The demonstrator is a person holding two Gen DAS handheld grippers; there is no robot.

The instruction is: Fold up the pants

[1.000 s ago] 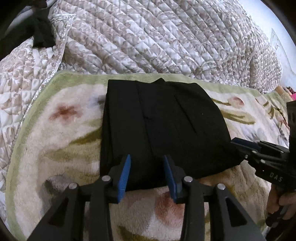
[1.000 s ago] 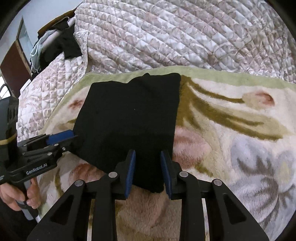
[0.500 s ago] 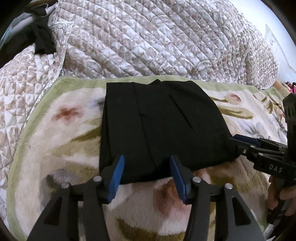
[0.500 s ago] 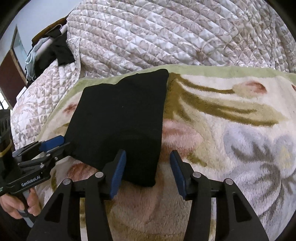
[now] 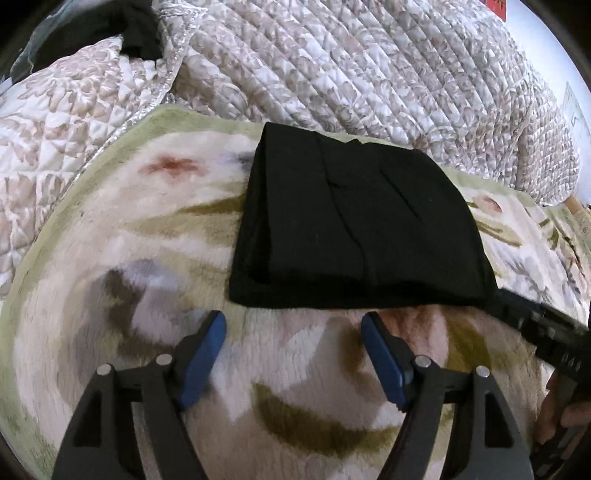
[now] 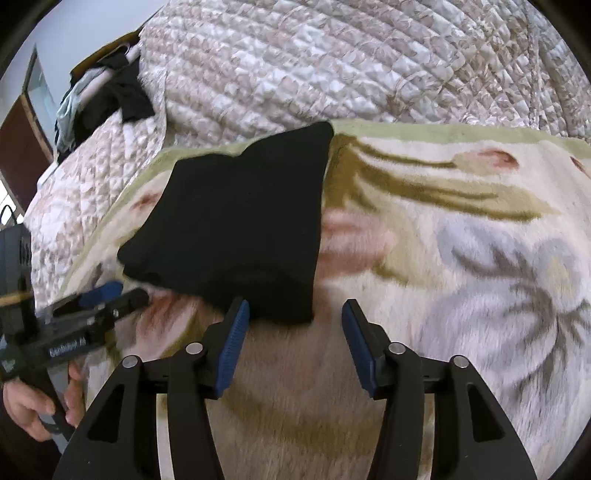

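1. The left gripper (image 5: 293,334) has just been opening; its jaws stand apart with nothing between them.
2. The folded pants (image 5: 354,229) lie just ahead of it, on the blanket (image 5: 110,229).
3. The right gripper (image 6: 293,325) has also just been opening, and the near edge of the pants lies at its left finger.

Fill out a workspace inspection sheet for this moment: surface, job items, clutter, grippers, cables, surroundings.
Surface: floral fleece blanket spread over a quilted bedspread.
Job's things: black pants folded into a compact rectangle, lying flat on the blanket.
Clutter: heap of dark and pale clothes at the far corner.
Grippers: left gripper open, clear of the pants, jaws just opening; right gripper open, pants' near corner between its pads, unpinched, jaws just opening.
Cables: nothing seen.
Surroundings: pale wall, brown door.
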